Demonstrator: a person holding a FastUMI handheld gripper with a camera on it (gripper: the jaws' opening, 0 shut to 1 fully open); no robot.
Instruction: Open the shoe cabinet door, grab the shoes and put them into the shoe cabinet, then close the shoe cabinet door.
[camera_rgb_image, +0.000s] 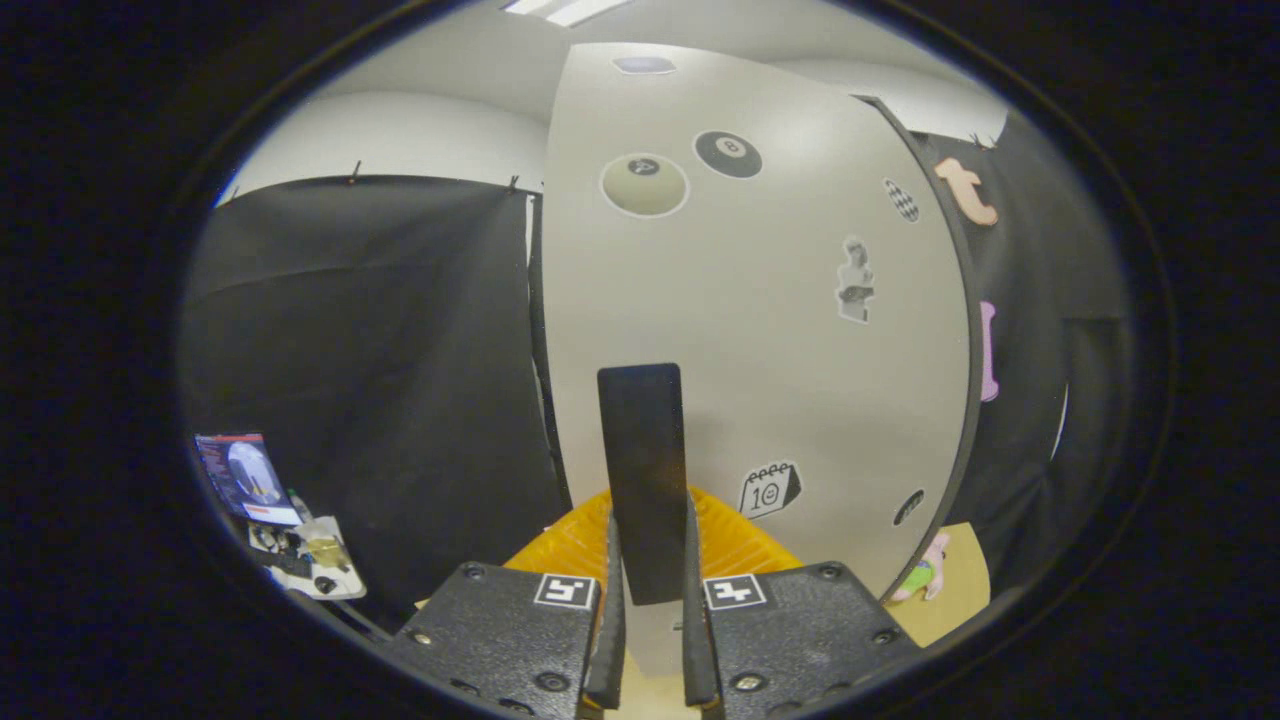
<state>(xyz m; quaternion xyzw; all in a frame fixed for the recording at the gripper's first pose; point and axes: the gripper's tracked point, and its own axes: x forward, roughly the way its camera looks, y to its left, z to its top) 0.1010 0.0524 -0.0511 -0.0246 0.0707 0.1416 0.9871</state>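
A pale cabinet door, dotted with stickers, stands directly ahead at twelve o'clock. A dark upright handle rises on its lower part. The gripper is clamped on the handle's lower end, one finger pressing each side. Behind the handle, at about eleven and one o'clock from the fingers, sits something orange and ribbed. At four o'clock a table edge holds a small pink and green object. Whether the door is being opened or closed cannot be told; no shoes are visible.
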